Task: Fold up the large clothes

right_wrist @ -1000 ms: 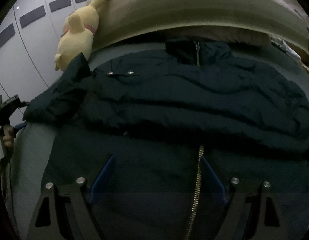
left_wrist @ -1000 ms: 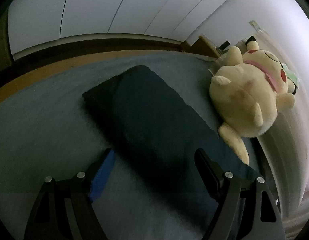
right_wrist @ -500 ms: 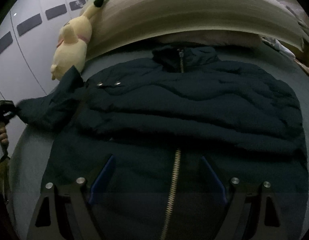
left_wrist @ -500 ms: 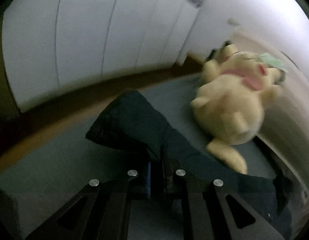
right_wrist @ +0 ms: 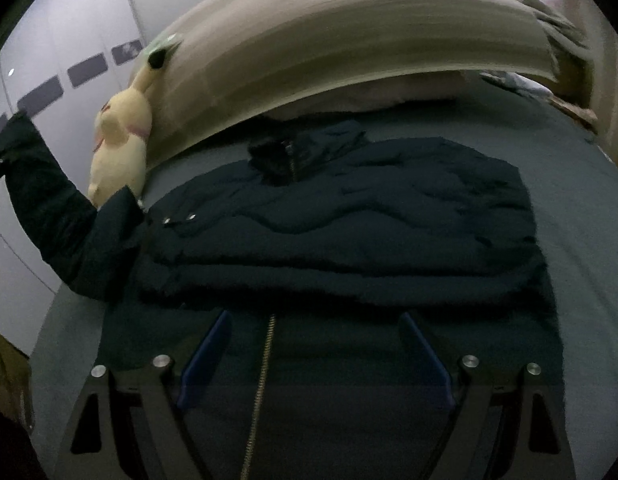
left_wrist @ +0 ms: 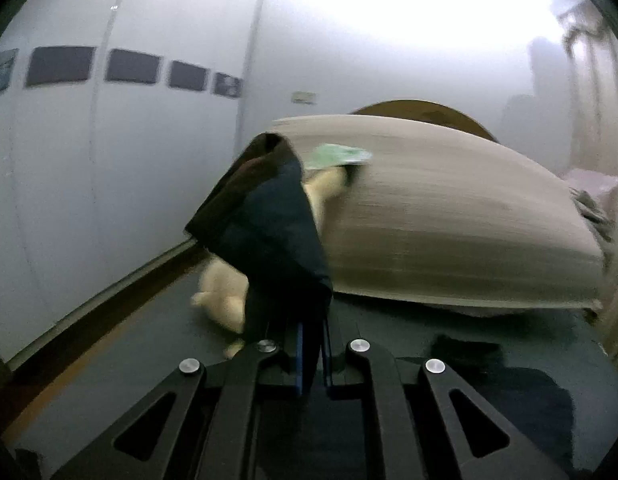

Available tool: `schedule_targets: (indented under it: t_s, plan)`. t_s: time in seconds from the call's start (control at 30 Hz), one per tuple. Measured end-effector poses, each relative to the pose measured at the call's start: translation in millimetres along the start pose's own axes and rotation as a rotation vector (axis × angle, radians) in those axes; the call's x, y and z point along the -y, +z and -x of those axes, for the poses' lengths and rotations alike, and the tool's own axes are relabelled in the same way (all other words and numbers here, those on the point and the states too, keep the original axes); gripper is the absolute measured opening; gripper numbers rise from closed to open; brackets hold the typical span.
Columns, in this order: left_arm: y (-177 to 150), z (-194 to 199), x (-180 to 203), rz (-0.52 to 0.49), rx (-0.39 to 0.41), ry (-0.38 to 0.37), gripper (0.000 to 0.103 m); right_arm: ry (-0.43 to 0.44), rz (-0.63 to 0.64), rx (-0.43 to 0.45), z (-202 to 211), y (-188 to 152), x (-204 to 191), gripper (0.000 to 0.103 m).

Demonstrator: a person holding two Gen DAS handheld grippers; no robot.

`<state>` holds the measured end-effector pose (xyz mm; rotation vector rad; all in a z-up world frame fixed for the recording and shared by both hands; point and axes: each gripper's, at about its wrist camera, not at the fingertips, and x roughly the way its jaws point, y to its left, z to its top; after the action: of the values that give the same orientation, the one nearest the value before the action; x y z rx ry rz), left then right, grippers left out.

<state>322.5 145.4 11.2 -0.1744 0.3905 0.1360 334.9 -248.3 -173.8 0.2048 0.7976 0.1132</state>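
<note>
Since a second ago my left gripper (left_wrist: 312, 354) has gone from wide apart over the flat sleeve to pressed together on it, and it has swung up off the bed, so the sleeve (left_wrist: 269, 216) now hangs lifted in front of the wall instead of lying on the sheet. My right gripper (right_wrist: 315, 354) has drifted a little across the jacket; the zip now runs between its fingers nearer the left one.

My left gripper's blue pads are clamped on the sleeve's dark cloth, which rises from them and flops over at the cuff, showing a brownish lining. Behind the cloth I see parts of the yellow plush toy (left_wrist: 225, 292), blurred, lying against the big beige headboard cushion (left_wrist: 449, 216).

From my right wrist view the jacket (right_wrist: 349, 240) lies spread face up on the grey bed (right_wrist: 581, 184), collar towards the cushion, zip (right_wrist: 265, 364) closed and running down towards me. Its far sleeve is already folded across the chest. The near sleeve (right_wrist: 49, 208) is raised off the bed at the left edge of the view, stretched up and outward from the shoulder, next to the plush toy (right_wrist: 117, 148). My right gripper's fingers stand apart above the lower front of the jacket, with nothing pinched between them; whether they touch the cloth I cannot tell.

At the cushion's far right end some crumpled fabric (right_wrist: 557, 20) lies in a heap.
</note>
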Motion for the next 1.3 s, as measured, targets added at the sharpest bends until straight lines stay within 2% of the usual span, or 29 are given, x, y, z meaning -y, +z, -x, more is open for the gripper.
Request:
schedule_targets:
  t_s: [0.27,0.4,0.5,0.57,0.6,0.63,0.67,0.7,0.73,0.83,0.9,1.0,1.07,1.13,1.23,1.3]
  plan:
    - [-21,-2,110,-0.093,-0.052,-0.167,0.006,-0.011,-0.094,0.025,18,3,50,0.088]
    - [-50,-16,172,-0.156,-0.114,-0.24,0.006,-0.02,-0.149,0.026,25,1,80,0.088]
    - [-80,-31,210,-0.21,-0.214,-0.286,0.008,-0.025,-0.18,0.022,29,0,98,0.088]
    - [-99,-42,229,-0.234,-0.274,-0.289,0.011,-0.029,-0.199,0.017,31,-1,109,0.088]
    - [-111,-51,238,-0.262,-0.328,-0.291,0.019,-0.037,-0.21,0.015,32,-1,116,0.088]
    - [-119,-58,246,-0.285,-0.383,-0.297,0.032,-0.043,-0.219,0.014,32,-1,121,0.088]
    - [-129,-62,252,-0.3,-0.436,-0.309,0.041,-0.045,-0.226,0.011,33,-1,126,0.088]
    - [-136,-63,255,-0.307,-0.463,-0.322,0.056,-0.046,-0.239,0.005,34,-1,131,0.088]
    - [-139,-61,255,-0.311,-0.461,-0.33,0.063,-0.046,-0.246,0.002,34,-1,134,0.089]
    - [-130,-47,247,-0.298,-0.437,-0.376,0.074,-0.027,-0.281,0.005,34,1,142,0.097]
    - [-115,-35,229,-0.251,-0.424,-0.426,0.075,0.006,-0.313,0.008,33,5,143,0.098]
    - [-89,-18,186,-0.187,-0.354,-0.411,0.079,0.094,-0.356,0.009,28,16,138,0.098]
    - [-76,-11,155,-0.144,-0.291,-0.354,0.083,0.199,-0.387,-0.003,18,27,130,0.098]
    - [-71,-13,117,-0.115,-0.249,-0.251,0.083,0.283,-0.423,-0.018,1,42,119,0.098]
    - [-78,-26,59,-0.047,-0.292,-0.126,0.083,0.338,-0.486,-0.076,-32,62,104,0.098]
    - [-87,-33,28,0.002,-0.322,-0.08,0.083,0.309,-0.495,-0.123,-62,75,95,0.098]
